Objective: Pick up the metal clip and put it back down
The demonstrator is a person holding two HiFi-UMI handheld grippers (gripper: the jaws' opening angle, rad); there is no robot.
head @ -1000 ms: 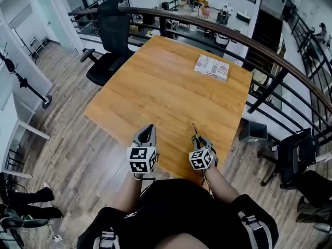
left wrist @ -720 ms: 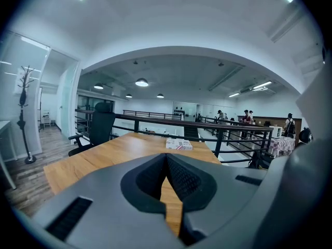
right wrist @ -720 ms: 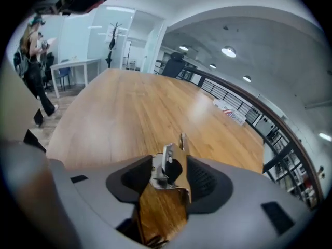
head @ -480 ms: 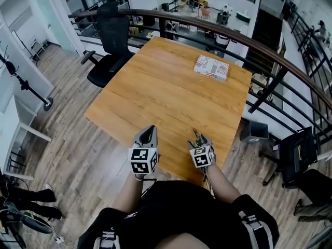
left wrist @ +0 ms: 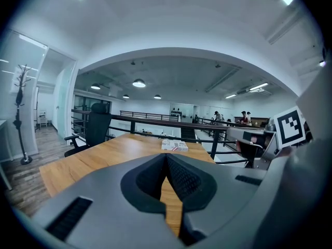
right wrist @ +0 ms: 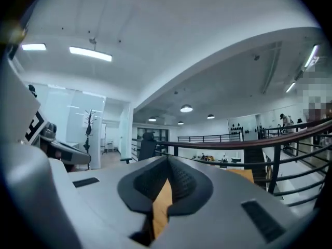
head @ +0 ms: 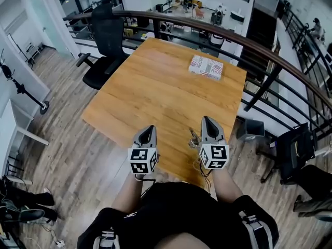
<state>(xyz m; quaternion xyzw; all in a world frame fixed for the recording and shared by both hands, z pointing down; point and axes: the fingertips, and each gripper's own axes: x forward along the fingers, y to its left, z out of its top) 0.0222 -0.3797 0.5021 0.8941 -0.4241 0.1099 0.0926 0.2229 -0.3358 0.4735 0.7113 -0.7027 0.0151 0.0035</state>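
The metal clip (head: 194, 138) lies on the wooden table (head: 155, 87) near its front edge, just left of my right gripper (head: 206, 119). That gripper is shut with nothing between its jaws; in the right gripper view (right wrist: 167, 161) the pads meet and only table shows beyond them. My left gripper (head: 150, 127) hovers at the front edge, a short way left of the clip, also shut and empty (left wrist: 166, 157). Neither gripper view shows the clip.
A patterned red-and-white box (head: 206, 67) rests near the table's far right corner. A black office chair (head: 106, 40) stands at the far left. A dark curved railing (head: 270, 53) runs behind and right of the table, with another chair (head: 295, 149) at the right.
The right gripper held the clip above the table edge before; now the clip lies on the table and the gripper has moved right of it, shut and empty. The left gripper has not moved.
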